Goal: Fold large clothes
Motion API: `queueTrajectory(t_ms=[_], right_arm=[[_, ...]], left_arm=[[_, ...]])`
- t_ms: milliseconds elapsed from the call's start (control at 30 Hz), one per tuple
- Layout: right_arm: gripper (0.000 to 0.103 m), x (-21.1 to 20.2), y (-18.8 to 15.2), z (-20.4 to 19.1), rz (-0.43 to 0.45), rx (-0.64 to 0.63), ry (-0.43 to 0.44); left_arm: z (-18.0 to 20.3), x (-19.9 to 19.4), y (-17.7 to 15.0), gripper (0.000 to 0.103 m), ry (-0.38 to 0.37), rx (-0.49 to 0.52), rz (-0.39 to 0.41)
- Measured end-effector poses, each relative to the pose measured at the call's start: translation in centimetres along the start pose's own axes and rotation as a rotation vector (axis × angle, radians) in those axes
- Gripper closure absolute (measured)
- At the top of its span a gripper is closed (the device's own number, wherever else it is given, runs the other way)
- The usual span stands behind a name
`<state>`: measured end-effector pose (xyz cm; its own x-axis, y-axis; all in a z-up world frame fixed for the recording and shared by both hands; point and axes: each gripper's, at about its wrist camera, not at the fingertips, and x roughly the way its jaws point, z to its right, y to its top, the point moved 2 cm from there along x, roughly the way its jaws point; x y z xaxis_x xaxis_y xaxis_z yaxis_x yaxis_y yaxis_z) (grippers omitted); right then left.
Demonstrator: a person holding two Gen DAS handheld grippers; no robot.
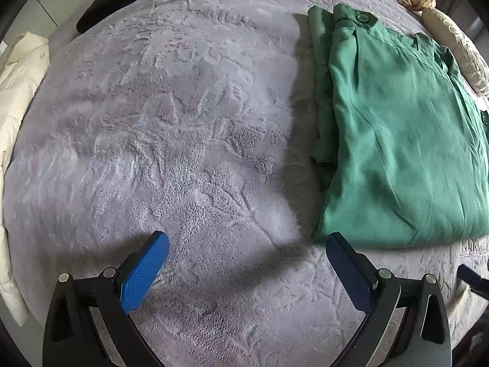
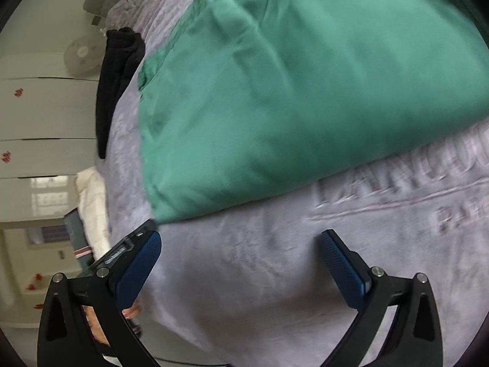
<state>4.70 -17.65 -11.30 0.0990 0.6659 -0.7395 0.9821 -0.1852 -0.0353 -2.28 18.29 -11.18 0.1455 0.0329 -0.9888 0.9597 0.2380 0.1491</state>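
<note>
Both claws, left gripper [image 1: 247, 240] and right gripper [image 2: 241, 238], hang spread and empty; green garment [image 1: 397, 140] lies folded ahead-right of left, so pinch its near hem squarely.

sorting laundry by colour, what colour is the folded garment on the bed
Green folded garment, clearest in the left wrist view.

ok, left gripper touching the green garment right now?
Cannot tell. In the left wrist view the open left gripper has its right fingertip overlapping the corner of the green garment, but contact versus hovering above isn't clear; nothing sits between its fingers.
</note>
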Motion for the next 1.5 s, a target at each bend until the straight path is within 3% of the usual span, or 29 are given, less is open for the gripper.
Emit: queueTrajectory(t_ms=[167, 467, 733, 800, 867, 900, 967, 1167, 1267, 1367, 1500], right_arm=[[0.000, 1.1, -0.1, -0.4, -0.002, 0.044, 0.079], [0.000, 5.0, 1.6, -1.9, 0.012, 0.149, 0.315], [0.002, 8.6, 3.0, -3.3, 0.059, 0.260, 0.429], [0.025, 9.1, 3.1, -2.8, 0.059, 0.322, 0.493], [0.078, 9.3, 3.2, -2.3, 0.044, 0.356, 0.535], [0.085, 9.3, 3.3, -2.2, 0.042, 0.349, 0.537], [0.087, 8.3, 3.6, -2.8, 0.053, 0.312, 0.577], [0.088, 5.6, 4.5, -5.7, 0.071, 0.154, 0.582], [0.088, 5.8, 4.6, -5.9, 0.057, 0.141, 0.575], [0.088, 6.1, 4.2, -5.1, 0.031, 0.150, 0.555], [0.083, 7.0, 3.3, -4.2, -0.059, 0.137, 0.455]], left_arm=[[-0.6, 0.6, 0.6, 0.000, -0.057, -0.017, 0.004], [-2.4, 0.5, 3.1, 0.000, -0.167, -0.071, 0.040], [-0.9, 0.5, 5.7, 0.000, -0.397, -0.137, 0.039], [-0.8, 0.6, 6.7, 0.000, -0.490, -0.163, 0.026], [-0.8, 1.0, 7.6, 0.000, -0.568, -0.181, 0.007], [-0.6, 1.2, 8.1, 0.000, -0.604, -0.186, -0.007], [0.3, 1.8, 9.4, 0.000, -0.678, -0.190, -0.031], [3.9, 1.8, 12.5, 0.000, -0.901, -0.155, -0.080], [6.2, 2.3, 13.8, 0.000, -0.856, -0.097, -0.079], [8.8, 3.5, 14.2, 0.001, -0.749, -0.029, -0.099], [10.4, 5.1, 13.6, 0.021, -0.590, 0.059, -0.113]])
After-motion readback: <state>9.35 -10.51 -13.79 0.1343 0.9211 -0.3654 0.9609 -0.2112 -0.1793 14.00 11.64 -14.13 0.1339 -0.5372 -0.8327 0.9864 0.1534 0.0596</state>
